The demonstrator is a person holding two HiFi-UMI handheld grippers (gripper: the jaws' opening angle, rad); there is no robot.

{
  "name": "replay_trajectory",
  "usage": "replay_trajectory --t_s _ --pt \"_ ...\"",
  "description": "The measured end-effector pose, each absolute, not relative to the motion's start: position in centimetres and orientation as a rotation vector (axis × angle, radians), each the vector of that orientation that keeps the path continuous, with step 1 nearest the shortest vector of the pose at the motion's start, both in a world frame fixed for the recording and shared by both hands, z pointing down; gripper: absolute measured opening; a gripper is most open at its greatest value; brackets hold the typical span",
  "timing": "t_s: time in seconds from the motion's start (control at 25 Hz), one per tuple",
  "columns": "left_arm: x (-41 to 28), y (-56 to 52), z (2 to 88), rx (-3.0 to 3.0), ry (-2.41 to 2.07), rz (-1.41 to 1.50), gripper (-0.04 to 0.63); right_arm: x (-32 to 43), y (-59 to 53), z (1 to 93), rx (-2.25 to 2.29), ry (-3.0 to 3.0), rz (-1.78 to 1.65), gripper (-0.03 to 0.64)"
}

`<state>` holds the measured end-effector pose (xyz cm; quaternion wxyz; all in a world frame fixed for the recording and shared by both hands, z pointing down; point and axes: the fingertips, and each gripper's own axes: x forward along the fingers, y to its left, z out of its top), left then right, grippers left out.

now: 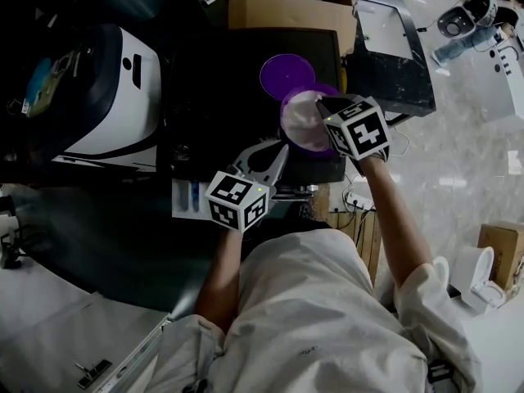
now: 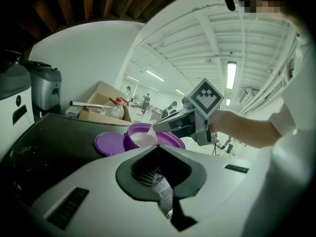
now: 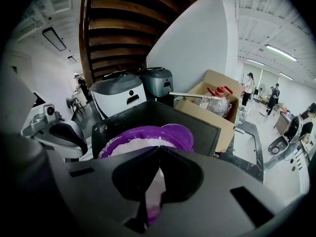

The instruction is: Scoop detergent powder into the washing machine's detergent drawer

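**Left tongs** (image 2: pixel 158 147): clenched, tips meeting, and I see nothing gripped at the tips. I hold them low at my near side of the black table top (image 1: pixel 217 80). They point forward and rightward at the purple tub (image 3: pixel 126 133). My left forearm (image 1: pixel 223 264) runs straight back from the marker cube to my body.

**Right tongs** (image 3: pixel 158 148): clamped on a white scoop (image 2: pixel 144 138). They hang over the tub from its right, nose tilted down, with the scoop's end at the powder (image 1: pixel 300 123). My right forearm (image 1: pixel 399 211) is stretched out long.

**Powder:** white, and it fills the tub. It lies directly under the right tongs and just ahead of the left tongs' tips.

**Drawer** (image 1: pixel 187 199): white with a blue part, just left of the left tongs' cube. Its contents are too small to tell.

**Purple lid** (image 1: pixel 286 72): flat on the table top, against the tub's far rim.

**Edges:**
- A cardboard box (image 1: pixel 286 11) stands at the table's far edge, beyond the lid.
- The table's right edge lies just past the right tongs, with pale floor (image 1: pixel 458 162) beyond it.

**Open room:**
- A white-and-dark appliance (image 1: pixel 110 97) sits well left of the left tongs.
- Bare black top lies between that appliance and the tub.
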<state>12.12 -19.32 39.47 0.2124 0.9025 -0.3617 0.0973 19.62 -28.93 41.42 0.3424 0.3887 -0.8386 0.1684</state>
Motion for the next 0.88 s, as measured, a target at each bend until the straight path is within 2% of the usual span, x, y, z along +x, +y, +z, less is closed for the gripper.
replay_trajectory --t_s 0.88 --pt "12.2 -18.8 39.2 2.515 -1.002 0.257 0.018 15.5 -26.0 41.9 0.788 -2.248 0.582 0.009"
